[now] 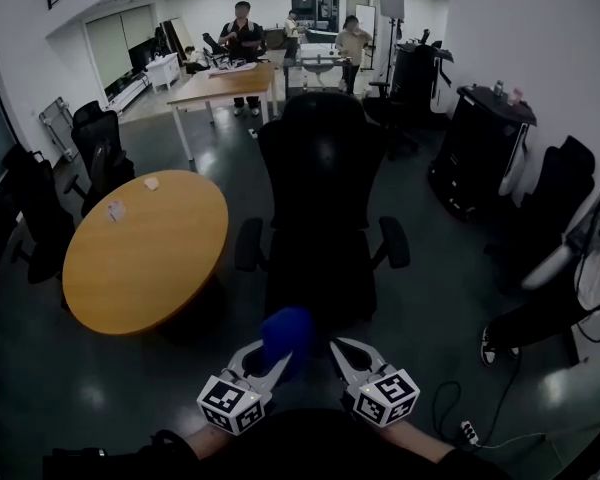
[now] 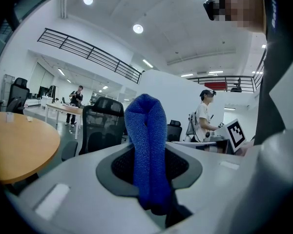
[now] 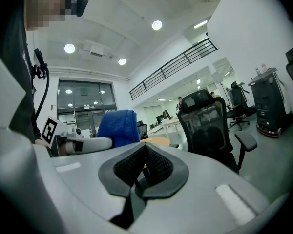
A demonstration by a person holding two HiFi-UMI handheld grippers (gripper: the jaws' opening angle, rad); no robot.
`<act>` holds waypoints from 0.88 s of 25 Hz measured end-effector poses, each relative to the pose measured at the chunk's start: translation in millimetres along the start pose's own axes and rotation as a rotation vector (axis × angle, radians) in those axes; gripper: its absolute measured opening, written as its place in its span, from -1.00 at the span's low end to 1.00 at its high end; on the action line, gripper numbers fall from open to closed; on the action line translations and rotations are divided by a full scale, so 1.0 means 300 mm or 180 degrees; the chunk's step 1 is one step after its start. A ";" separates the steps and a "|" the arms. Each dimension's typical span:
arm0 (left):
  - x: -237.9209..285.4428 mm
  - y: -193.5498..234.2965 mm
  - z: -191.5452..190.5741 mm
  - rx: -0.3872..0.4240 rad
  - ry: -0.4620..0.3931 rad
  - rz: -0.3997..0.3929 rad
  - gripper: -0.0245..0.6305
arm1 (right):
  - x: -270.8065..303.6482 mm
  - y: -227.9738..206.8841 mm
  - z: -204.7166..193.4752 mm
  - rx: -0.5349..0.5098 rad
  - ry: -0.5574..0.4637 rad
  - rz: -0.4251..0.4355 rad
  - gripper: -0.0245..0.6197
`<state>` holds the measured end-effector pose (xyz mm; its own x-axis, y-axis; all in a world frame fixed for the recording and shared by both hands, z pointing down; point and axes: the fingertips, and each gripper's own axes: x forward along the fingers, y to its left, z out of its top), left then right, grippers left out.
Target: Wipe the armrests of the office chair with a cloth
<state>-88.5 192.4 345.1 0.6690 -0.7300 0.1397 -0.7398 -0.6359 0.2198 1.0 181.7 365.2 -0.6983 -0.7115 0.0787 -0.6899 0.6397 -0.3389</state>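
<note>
**Left gripper** [image 1: 270, 360]: I held its fingers closed on the blue cloth [image 1: 285, 334], a folded wad standing up past the fingertips, presumably so a padded face was ready for rubbing.

**Right gripper** [image 1: 342, 352]: its fingers were pressed together on nothing, just beside the cloth, likely held in reserve.

**Office chair** [image 1: 320, 198]: it stood ahead of both pairs of fingers, well apart, its armrests [image 1: 248, 245] not yet touched.

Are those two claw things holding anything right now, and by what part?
The left gripper is shut on the blue cloth, pinching its bunched lower part; the folded top sticks out. The right gripper is shut and empty.
</note>
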 end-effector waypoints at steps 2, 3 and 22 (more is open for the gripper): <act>0.028 -0.021 -0.011 -0.0004 0.0009 0.0014 -0.51 | -0.021 -0.031 -0.005 0.0008 -0.0001 0.0007 -0.91; 0.042 -0.033 -0.017 -0.0003 0.0017 0.0019 -0.51 | -0.033 -0.046 -0.008 0.0015 -0.0001 0.0008 -0.91; 0.145 0.038 -0.040 -0.0125 0.0008 0.0198 -0.51 | 0.007 -0.165 -0.045 0.0032 0.0199 0.0080 -0.91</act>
<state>-67.0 156.6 365.3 0.6220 -0.7672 0.1567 -0.7766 -0.5789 0.2485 31.2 152.6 394.9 -0.7262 -0.6754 0.1282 -0.6702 0.6540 -0.3510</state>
